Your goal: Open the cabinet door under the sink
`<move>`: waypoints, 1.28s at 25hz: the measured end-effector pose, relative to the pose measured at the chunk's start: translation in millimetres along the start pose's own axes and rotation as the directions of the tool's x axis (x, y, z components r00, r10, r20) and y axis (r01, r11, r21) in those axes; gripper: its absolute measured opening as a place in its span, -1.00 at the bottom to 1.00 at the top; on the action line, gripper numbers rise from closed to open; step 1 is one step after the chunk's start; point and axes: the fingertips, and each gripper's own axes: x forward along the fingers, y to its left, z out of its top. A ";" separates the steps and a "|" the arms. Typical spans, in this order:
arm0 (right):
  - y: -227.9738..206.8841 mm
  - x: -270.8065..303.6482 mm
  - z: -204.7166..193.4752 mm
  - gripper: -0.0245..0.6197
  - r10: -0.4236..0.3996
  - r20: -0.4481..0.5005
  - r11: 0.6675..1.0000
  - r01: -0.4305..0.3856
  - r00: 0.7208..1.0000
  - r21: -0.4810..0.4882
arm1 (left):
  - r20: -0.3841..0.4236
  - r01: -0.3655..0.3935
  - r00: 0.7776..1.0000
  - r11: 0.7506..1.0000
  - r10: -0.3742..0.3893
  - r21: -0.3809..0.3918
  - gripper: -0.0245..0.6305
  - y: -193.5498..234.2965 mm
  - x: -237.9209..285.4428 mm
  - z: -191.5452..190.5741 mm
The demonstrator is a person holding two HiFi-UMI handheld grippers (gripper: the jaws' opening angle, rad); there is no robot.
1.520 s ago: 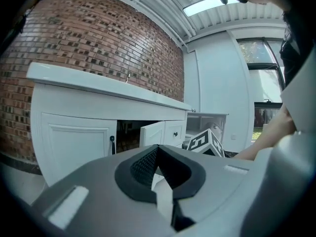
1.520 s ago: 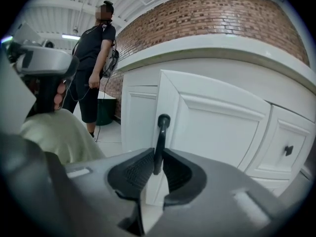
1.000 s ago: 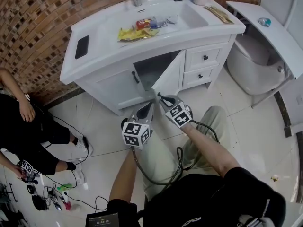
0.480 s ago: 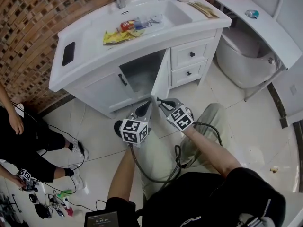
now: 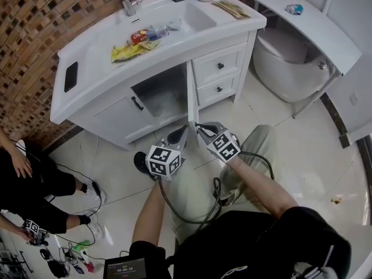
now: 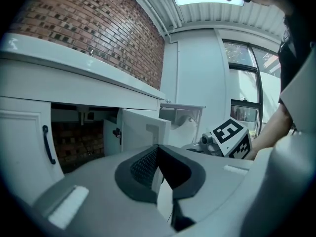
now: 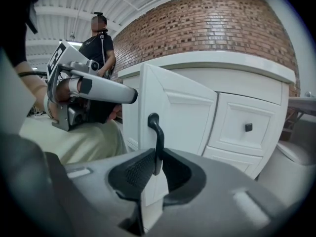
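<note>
Head view: the cabinet door [image 5: 190, 97] under the sink stands open, seen edge-on. Its far edge is hinged beside the drawers [image 5: 220, 68] and its free edge points toward the person. The right gripper [image 5: 202, 129] is at that near edge. The left gripper [image 5: 177, 135] hangs just left of the door and is not touching it. The opened compartment [image 5: 165, 92] looks bare. The left-hand door [image 5: 119, 118] is closed. The sink basin [image 5: 195, 17] holds a yellow wrapper [image 5: 129, 51] and a few small packets.

Left gripper view: the jaws meet at their tips with nothing between them. Past them the open door stands to the right. The compartment shows brick at its back and some fitting under its top, but no stored goods that I can make out.

Right gripper view: the black handle [image 7: 157, 137] stands upright on the door face, long axis vertical. The jaws have just been closing on it and now pinch its lower end from left and right, set narrow. The drawers lie to the right of the door.

As I judge it, the door is already about square to the cabinet front. Any further swing would carry the handle rightward toward the drawers. The right hand is the one placed to do that, and the door's face could knock the drawer knobs.
</note>
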 end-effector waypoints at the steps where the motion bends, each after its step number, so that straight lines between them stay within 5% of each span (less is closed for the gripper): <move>1: -6.8 -4.9 -3.6 -0.82 -0.015 0.000 1.000 0.015 1.000 0.012 | 0.006 0.004 1.000 1.000 -0.004 -0.006 -0.87 -0.6 1.5 0.7; 11: -86.0 -45.2 -34.5 -0.90 -0.148 -0.019 0.978 0.150 0.989 0.146 | -0.020 0.030 0.999 1.000 -0.030 0.002 -0.88 -11.9 18.4 -5.6; 25: -87.9 -61.0 -38.8 -0.84 -0.134 -0.027 0.976 0.137 0.991 0.171 | -0.041 0.025 0.999 1.000 -0.025 0.008 -0.87 -15.9 22.6 -8.3; 32: -62.8 -83.5 -28.5 -0.81 -0.050 0.027 0.985 0.045 0.998 0.167 | -0.051 0.005 0.999 1.000 -0.004 0.015 -0.88 -7.0 10.3 -8.4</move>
